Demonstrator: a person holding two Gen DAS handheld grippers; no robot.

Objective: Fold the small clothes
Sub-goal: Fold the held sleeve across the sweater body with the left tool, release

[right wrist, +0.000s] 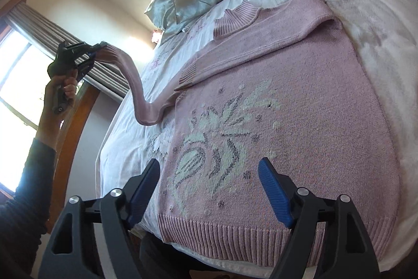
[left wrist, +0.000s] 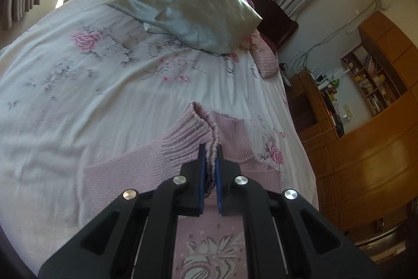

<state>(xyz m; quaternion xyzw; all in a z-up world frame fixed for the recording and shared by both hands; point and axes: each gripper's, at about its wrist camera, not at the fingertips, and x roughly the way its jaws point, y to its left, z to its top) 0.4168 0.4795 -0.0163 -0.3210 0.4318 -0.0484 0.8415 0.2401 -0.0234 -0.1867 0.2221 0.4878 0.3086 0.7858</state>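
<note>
One pink sweater (right wrist: 274,101) is lying flat on the bed (right wrist: 378,25). The left gripper (left wrist: 210,156) jaws are pinching its sleeve cuff (left wrist: 193,132). Only the right view is showing that sleeve lifted high; the right gripper (right wrist: 209,190) jaws are gaping wide above the hem.

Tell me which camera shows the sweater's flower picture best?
The right wrist view: the whole flower spreads across the sweater. The left wrist view catches only a slice of it, behind the left claw.
</note>
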